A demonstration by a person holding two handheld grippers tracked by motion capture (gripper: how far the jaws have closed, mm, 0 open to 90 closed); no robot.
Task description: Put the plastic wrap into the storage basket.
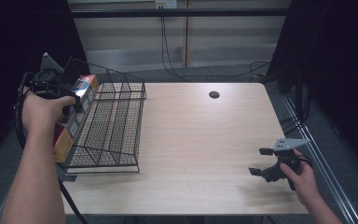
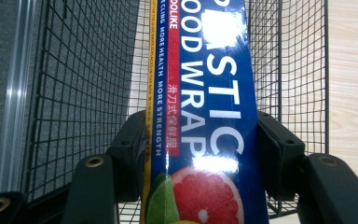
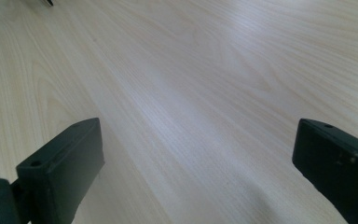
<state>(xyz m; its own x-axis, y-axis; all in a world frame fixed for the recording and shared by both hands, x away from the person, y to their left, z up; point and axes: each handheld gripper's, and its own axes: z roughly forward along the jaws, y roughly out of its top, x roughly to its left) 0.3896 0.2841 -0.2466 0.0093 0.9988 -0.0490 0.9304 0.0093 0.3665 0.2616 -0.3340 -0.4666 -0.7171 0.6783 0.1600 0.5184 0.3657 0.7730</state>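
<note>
From the high view, the left gripper (image 1: 77, 103) holds a long plastic wrap box (image 1: 74, 119) at the left edge of the wire basket (image 1: 116, 123), which stands on the table (image 1: 205, 140). The box lies along the basket's left side, tilted, its far end raised; whether it is over the rim or already inside I cannot tell. The step in hand looks like laying the box down in the basket, so keeping it parallel to the long side should stop it jamming on the mesh.

In the left gripper view, the jaws are clamped on both long faces of the plastic wrap box (image 2: 205, 121), mesh on either side (a firm, centred hold). Lower it level before letting go.

In the right gripper view, the jaws stand wide apart with nothing between them over bare table (image 3: 191, 93); the right gripper (image 1: 260, 161) waits near the table's right front corner, well apart from the basket.
</note>
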